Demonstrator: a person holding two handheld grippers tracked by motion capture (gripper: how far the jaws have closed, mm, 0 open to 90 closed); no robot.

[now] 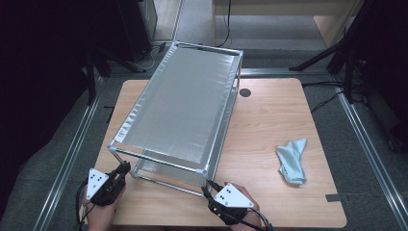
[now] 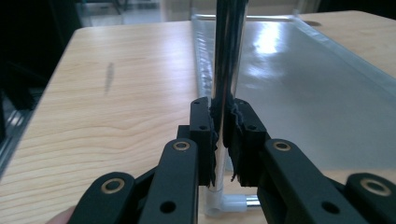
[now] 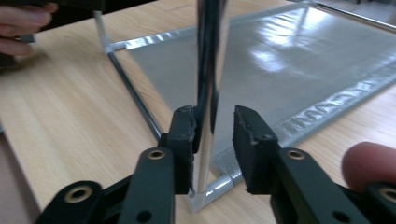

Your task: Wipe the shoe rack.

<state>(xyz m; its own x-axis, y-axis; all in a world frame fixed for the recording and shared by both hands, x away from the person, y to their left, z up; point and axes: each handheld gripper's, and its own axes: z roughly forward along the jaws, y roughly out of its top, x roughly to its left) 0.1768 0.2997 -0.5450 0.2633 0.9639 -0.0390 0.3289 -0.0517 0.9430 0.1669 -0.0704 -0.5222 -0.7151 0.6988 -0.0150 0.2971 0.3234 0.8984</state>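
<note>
My left tool [image 2: 219, 140] is clamped tight on the near-left upright post [image 2: 227, 70] of the two-tier rack [image 1: 185, 103], pads pressed against the chrome on both sides. My right tool [image 3: 212, 135] straddles the near-right post [image 3: 208, 70]: one pad touches the tube, the other stands a gap off, so I have no real hold there yet.

The rack stands on the bench [image 1: 269, 125], skewed, its near end just ahead of both hands and its far end overhanging the back edge of the bench. The fabric shelf panels are stretched across both tiers.

I judge the step in hand to be taking hold of the rack's two front legs, ready to shift or turn it. The next move calls for the right tool to close fully on its post, low down near the white corner joint [image 3: 212, 189], and only then for both hands to move together, so the frame does not rack or pivot on one leg.

For room: the right half of the bench is open wood, apart from a pale blue cloth [image 1: 292, 161] lying near the right edge, well apart from the rack. On the left the rack's corner sits close to the bench edge, so there is little slack that way. Pulling toward me is limited too, since my hands are already at the near edge.
</note>
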